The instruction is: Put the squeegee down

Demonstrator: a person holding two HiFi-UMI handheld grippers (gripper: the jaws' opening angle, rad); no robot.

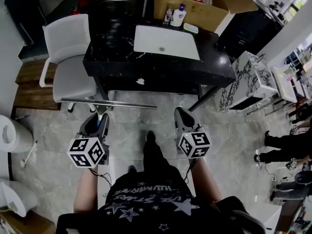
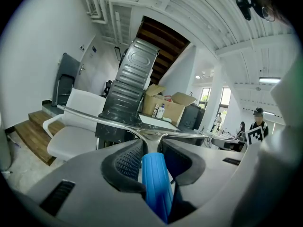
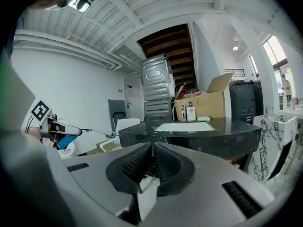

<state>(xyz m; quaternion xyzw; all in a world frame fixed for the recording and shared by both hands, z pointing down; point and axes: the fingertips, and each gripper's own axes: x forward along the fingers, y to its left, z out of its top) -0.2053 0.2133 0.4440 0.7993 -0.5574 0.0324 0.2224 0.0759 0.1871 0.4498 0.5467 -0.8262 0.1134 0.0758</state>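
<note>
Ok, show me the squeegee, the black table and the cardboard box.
squeegee [image 2: 155, 178], left gripper view, blue handle.
black table [image 1: 109, 57], head view, bare top.
cardboard box [image 1: 214, 14], head view, front wall.

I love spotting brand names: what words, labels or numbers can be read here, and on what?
None reads clearly.
The person's black shirt: white lettering, upside down, too blurred to quote.
The white bottle on the black table: label too small.
The marker cubes: black-and-white square patterns, no words.
</note>
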